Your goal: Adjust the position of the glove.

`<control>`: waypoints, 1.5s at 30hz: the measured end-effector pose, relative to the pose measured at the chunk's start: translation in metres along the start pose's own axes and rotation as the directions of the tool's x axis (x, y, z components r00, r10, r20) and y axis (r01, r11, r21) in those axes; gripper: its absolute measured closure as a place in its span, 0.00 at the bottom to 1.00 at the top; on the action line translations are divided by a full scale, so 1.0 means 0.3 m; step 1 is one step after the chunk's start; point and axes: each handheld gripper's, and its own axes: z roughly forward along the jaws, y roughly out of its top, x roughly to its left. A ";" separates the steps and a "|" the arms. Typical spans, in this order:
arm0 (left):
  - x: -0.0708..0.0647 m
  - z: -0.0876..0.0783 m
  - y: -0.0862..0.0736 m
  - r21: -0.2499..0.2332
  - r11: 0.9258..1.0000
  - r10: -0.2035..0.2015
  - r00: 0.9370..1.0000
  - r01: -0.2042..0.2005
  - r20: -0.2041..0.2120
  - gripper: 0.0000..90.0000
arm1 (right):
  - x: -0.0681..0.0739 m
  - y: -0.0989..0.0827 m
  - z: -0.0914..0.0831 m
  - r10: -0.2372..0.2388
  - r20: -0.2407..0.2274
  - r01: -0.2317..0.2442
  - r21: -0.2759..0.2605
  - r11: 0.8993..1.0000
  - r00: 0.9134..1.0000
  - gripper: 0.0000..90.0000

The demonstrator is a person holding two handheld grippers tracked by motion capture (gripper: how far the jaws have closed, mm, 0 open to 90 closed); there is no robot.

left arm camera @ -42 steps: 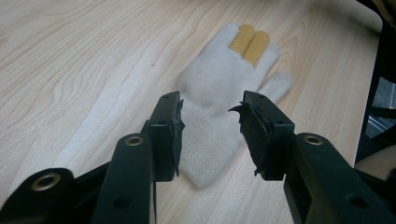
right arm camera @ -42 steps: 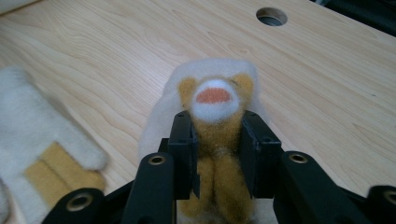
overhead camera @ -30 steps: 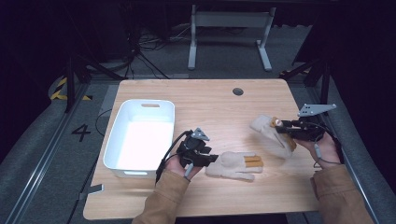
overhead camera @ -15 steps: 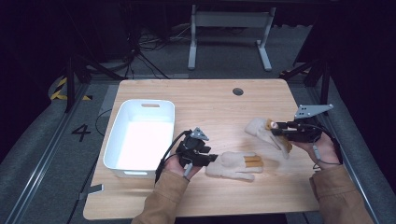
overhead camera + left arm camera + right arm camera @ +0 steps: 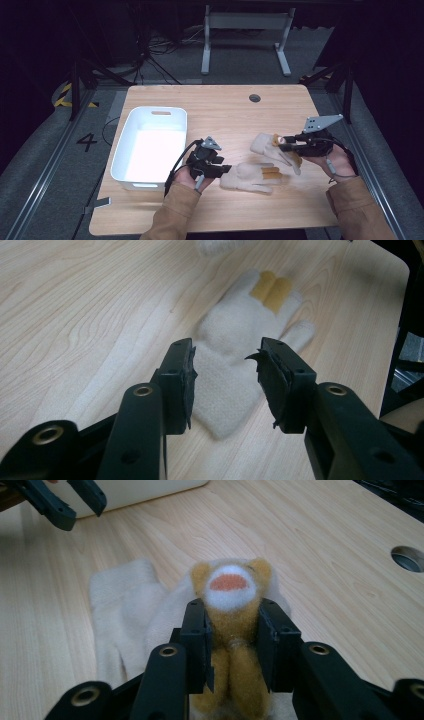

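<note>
A cream glove (image 5: 252,176) with tan fingertips lies flat on the wooden table (image 5: 225,115). My left gripper (image 5: 222,170) hovers at its cuff. In the left gripper view that glove (image 5: 235,340) stretches away between and beyond the open jaws of my left gripper (image 5: 227,385), whose pads are clear of it. My right gripper (image 5: 285,142) holds a second cream glove (image 5: 267,145) a little right of the first. In the right gripper view my right gripper (image 5: 232,640) is shut on this glove's tan fuzzy finger part (image 5: 232,595), while its cream body (image 5: 125,615) trails on the table.
A white plastic bin (image 5: 150,147) stands at the table's left, close to my left hand. A round cable hole (image 5: 255,98) sits near the far edge. In the right gripper view the left gripper (image 5: 65,500) shows at top left before the bin (image 5: 150,490).
My right gripper has carried its glove leftward toward the middle of the table, closer to the flat glove. The left gripper and the flat glove have stayed put.
</note>
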 end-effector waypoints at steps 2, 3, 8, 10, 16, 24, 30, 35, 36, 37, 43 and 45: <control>0.000 -0.001 -0.001 -0.001 1.000 0.001 1.000 -0.001 -0.001 0.65 | 0.013 0.009 0.016 -0.016 -0.015 0.016 0.011 1.000 1.000 0.76; 0.001 -0.002 -0.001 -0.001 1.000 0.002 1.000 -0.002 -0.002 0.65 | 0.017 0.011 0.023 -0.023 -0.020 0.023 0.012 1.000 1.000 0.76; 0.002 -0.006 -0.004 -0.004 1.000 -0.003 1.000 0.003 -0.005 0.65 | 0.035 0.023 0.047 -0.039 -0.051 0.041 0.026 0.999 0.998 0.76; 0.002 -0.007 -0.005 -0.001 1.000 0.000 1.000 0.000 -0.007 0.65 | 0.041 0.026 0.056 -0.045 -0.058 0.046 0.025 0.999 0.997 0.76; 0.001 -0.007 -0.006 -0.001 1.000 -0.003 1.000 0.003 -0.007 0.65 | 0.062 0.036 0.079 -0.073 -0.093 0.076 0.021 0.997 0.993 0.76; 0.001 -0.009 -0.007 -0.003 1.000 -0.003 1.000 0.003 -0.007 0.65 | 0.093 0.047 0.112 -0.101 -0.128 0.106 0.030 0.994 0.987 0.76; 0.001 -0.009 -0.007 -0.003 1.000 -0.005 1.000 0.005 -0.008 0.65 | 0.112 0.052 0.136 -0.121 -0.154 0.128 0.039 0.991 0.981 0.76; 0.000 -0.007 -0.007 0.001 1.000 -0.002 1.000 0.002 -0.008 0.65 | 0.126 0.053 0.156 -0.131 -0.172 0.141 0.047 0.989 0.976 0.76; 0.000 -0.007 -0.007 0.001 1.000 -0.002 1.000 0.002 -0.008 0.65 | 0.128 0.054 0.160 -0.134 -0.174 0.144 0.047 0.988 0.976 0.76; 0.000 -0.007 -0.007 0.001 1.000 -0.002 1.000 0.002 -0.008 0.65 | 0.131 0.055 0.163 -0.136 -0.176 0.146 0.043 0.988 0.975 0.76; 0.000 -0.008 -0.008 0.000 1.000 -0.002 1.000 0.002 -0.010 0.65 | 0.149 0.062 0.179 -0.149 -0.195 0.160 0.042 0.986 0.969 0.76; 0.000 -0.007 -0.008 0.002 1.000 -0.001 1.000 0.001 -0.009 0.65 | 0.157 0.061 0.186 -0.154 -0.202 0.165 0.039 0.985 0.967 0.76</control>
